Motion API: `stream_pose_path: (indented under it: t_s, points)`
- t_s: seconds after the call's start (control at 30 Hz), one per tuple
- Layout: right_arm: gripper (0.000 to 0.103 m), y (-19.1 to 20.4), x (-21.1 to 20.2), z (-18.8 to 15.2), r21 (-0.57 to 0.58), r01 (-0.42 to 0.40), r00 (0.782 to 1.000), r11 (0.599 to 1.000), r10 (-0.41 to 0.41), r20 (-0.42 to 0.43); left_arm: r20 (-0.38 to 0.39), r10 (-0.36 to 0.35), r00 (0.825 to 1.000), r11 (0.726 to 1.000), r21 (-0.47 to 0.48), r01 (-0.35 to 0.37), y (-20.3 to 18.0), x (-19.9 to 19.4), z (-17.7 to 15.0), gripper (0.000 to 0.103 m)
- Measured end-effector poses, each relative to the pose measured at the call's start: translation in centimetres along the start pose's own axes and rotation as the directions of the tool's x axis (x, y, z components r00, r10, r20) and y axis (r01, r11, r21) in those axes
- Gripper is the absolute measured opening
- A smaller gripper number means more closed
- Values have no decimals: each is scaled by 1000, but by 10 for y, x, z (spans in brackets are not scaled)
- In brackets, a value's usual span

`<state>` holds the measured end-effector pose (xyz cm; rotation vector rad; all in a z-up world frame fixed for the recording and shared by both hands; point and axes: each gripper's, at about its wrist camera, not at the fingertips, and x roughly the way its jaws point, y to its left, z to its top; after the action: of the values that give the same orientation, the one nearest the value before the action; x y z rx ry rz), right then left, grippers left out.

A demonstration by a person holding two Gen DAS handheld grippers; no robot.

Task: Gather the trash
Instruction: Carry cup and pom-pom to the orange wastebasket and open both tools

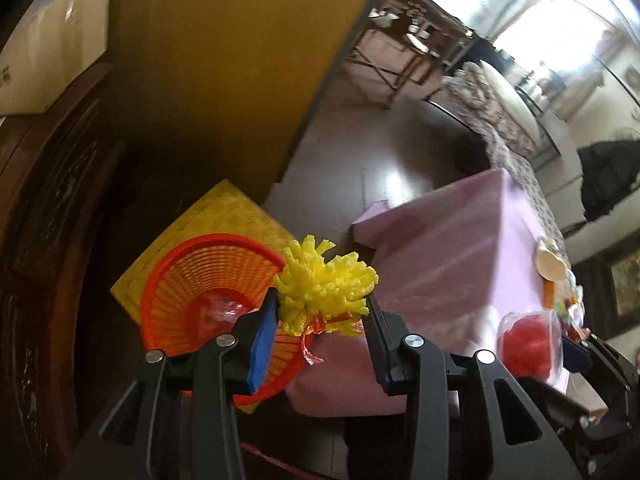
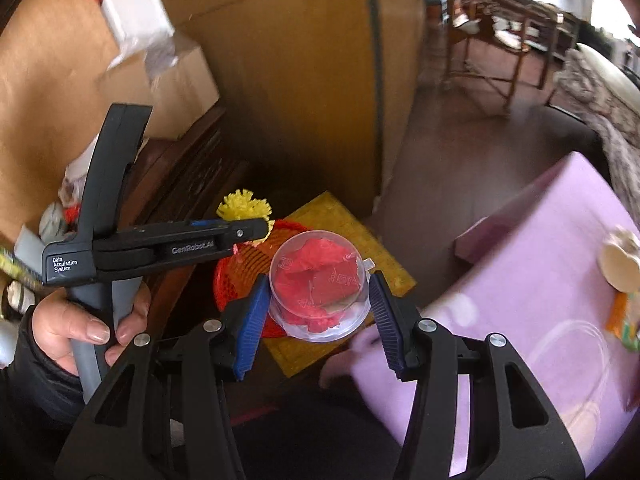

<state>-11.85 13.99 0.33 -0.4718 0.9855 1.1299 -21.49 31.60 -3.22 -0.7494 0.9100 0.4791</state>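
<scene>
My left gripper (image 1: 322, 312) is shut on a yellow foam pompom (image 1: 326, 286) with a red ribbon, held above the rim of an orange mesh basket (image 1: 208, 280). The basket has red plastic at its bottom and sits on a yellow mat (image 1: 224, 216) on the floor. My right gripper (image 2: 318, 312) is shut on a clear plastic cup (image 2: 318, 284) stuffed with red paper, held over the same basket (image 2: 240, 276). The left gripper (image 2: 248, 232) with the pompom (image 2: 244, 206) shows in the right wrist view. The cup (image 1: 526, 344) also shows in the left wrist view.
A table with a lilac cloth (image 1: 460, 248) stands to the right, with a white shell-like item (image 2: 622, 260) and orange scraps on it. Dark wooden furniture (image 1: 48, 200) and cardboard boxes (image 2: 304, 80) stand left and behind the basket.
</scene>
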Motion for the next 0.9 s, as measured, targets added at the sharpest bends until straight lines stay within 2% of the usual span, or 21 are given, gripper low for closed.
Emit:
stream_pose_path:
  t_s: [0.33,0.6,0.67,0.77,0.9]
  points:
    - [51,32,61,23,11,-66,983,998,67,-172,-32,64,997,991,-117,-67,59,16,10,41]
    - [51,44,93,28,36,-91,969,995,97,-225,-37,78,996,983,-165,-83,80,22,20,42]
    - [53,42,98,27,57,-101,963,993,112,-243,-45,73,996,979,-187,-80,84,23,22,49]
    - [63,42,99,26,74,-107,966,991,122,-229,-43,62,997,974,-217,-69,86,20,25,61]
    - [64,37,90,25,76,-106,970,991,121,-213,-32,67,997,976,-207,-72,83,16,26,63]
